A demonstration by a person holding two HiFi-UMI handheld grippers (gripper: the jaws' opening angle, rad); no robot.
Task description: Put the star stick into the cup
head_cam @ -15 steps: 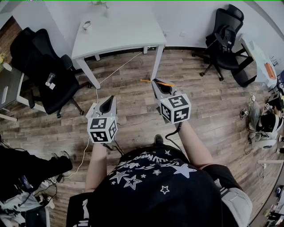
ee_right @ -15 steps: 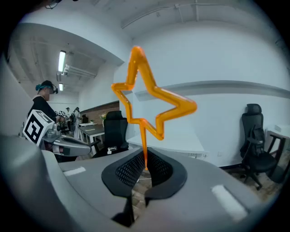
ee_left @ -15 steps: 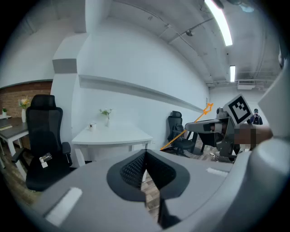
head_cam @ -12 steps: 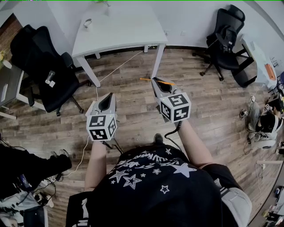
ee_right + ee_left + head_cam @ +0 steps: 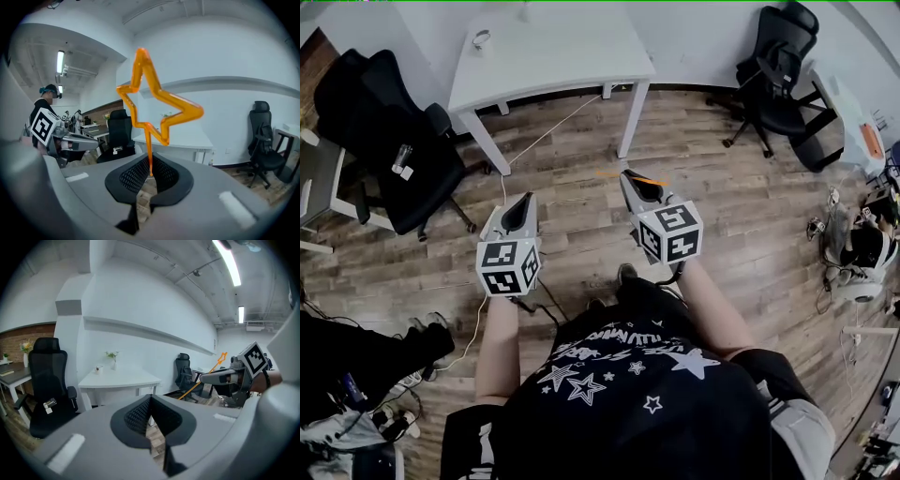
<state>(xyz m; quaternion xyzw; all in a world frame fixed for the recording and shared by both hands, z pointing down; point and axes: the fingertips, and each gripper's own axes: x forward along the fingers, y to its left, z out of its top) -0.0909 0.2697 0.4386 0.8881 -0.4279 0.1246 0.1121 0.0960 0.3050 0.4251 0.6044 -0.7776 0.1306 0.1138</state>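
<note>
Wood flooring fills the head view; at center right the right gripper is clenched on the orange star stick, the left gripper closed on nothing.

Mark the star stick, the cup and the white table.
star stick (image 5: pixel 149 151): right gripper view, on its stem below the star.
cup (image 5: pixel 98 369): left gripper view, on its side wall.
white table (image 5: pixel 562 56): head view, on the bare tabletop.

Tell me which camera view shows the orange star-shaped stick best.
The right gripper view: the orange star stick fills the frame, its stem pinched in the right gripper. The left gripper view shows it small and distant; the head view shows only a thin orange sliver.
</note>
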